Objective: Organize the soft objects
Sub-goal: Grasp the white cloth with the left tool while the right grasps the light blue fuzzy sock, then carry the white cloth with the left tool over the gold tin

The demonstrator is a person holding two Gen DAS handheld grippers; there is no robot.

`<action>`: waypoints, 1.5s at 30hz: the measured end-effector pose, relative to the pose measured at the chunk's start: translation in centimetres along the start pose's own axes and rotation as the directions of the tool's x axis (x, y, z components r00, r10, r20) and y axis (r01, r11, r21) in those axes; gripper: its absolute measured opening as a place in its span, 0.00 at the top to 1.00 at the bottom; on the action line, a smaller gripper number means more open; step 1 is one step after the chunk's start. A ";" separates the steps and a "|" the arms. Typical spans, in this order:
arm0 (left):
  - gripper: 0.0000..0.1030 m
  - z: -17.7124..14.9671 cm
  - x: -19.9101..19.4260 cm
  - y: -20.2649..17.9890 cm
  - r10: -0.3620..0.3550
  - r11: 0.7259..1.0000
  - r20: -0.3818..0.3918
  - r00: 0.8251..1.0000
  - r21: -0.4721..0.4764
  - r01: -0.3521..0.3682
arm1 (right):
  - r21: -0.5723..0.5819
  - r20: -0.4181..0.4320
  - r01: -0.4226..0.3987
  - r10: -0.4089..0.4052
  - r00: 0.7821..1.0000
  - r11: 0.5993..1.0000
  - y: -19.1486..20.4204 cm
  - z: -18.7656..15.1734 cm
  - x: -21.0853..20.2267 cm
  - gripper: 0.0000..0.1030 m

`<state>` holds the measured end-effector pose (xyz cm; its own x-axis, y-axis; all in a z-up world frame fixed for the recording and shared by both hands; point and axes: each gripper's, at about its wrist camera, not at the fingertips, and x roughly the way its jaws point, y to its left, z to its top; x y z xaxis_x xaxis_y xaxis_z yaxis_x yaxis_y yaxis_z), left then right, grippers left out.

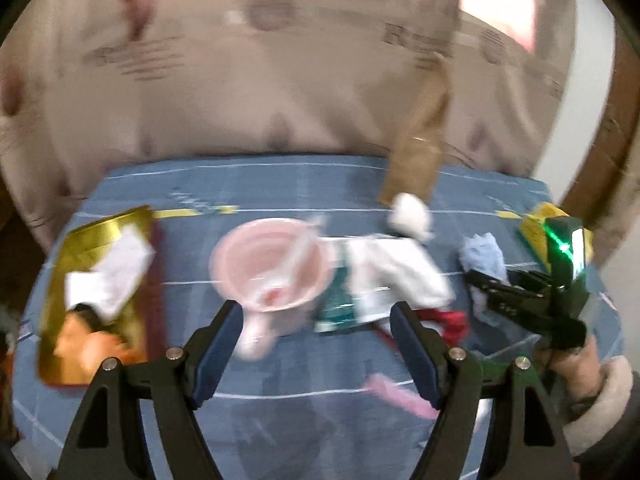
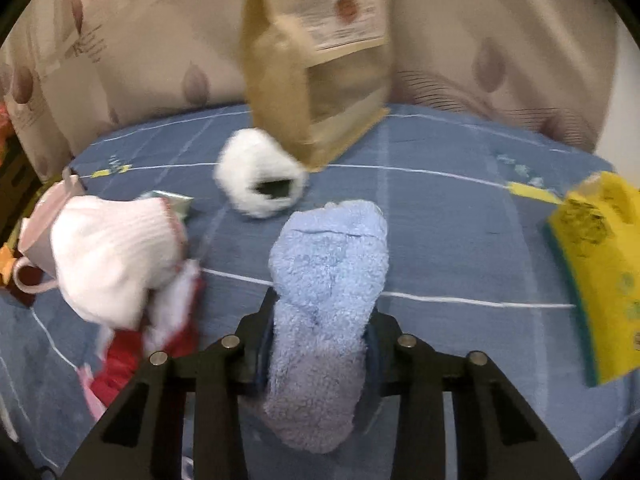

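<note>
Two hand-held grippers: right (image 2: 320, 344) clamps blue sock (image 2: 328, 264); left (image 1: 320, 344) agape over bare cloth.

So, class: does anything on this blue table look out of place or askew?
Yes. The pink cup lies tipped on its side against the white sock, and the paper bag leans crookedly. The right claw grips the blue sock.

Both wrist views looked steeply down across the blue cloth (image 1: 280, 184) toward the brown paper bag (image 2: 304, 92), the right nearer it; both showed it.
</note>
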<state>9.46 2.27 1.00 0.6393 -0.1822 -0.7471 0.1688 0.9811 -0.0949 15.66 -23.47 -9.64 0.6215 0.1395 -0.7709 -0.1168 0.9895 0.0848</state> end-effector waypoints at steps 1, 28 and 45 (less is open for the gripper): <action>0.24 0.4 0.5 -0.9 -0.020 1.000 -0.009 1.000 0.011 0.020 | 0.006 0.006 0.025 -0.025 1.000 1.000 -0.9 -0.4 -0.5 0.67; 0.77 4.2 11.4 -8.2 -0.101 0.994 -0.178 0.979 0.034 0.108 | 0.076 0.006 0.043 -0.043 0.999 0.996 -5.2 -2.7 -0.8 0.58; 0.83 4.5 5.8 -9.3 -0.122 0.983 -0.089 0.989 0.128 0.133 | 0.078 0.005 0.038 -0.038 0.999 0.996 -5.2 -2.7 -0.8 0.57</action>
<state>14.95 -8.24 0.48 0.5443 -0.2937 -0.7858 0.3464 0.9318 -0.1084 13.68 -28.82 -11.15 0.6293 0.1015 -0.7705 -0.0328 0.9940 0.1042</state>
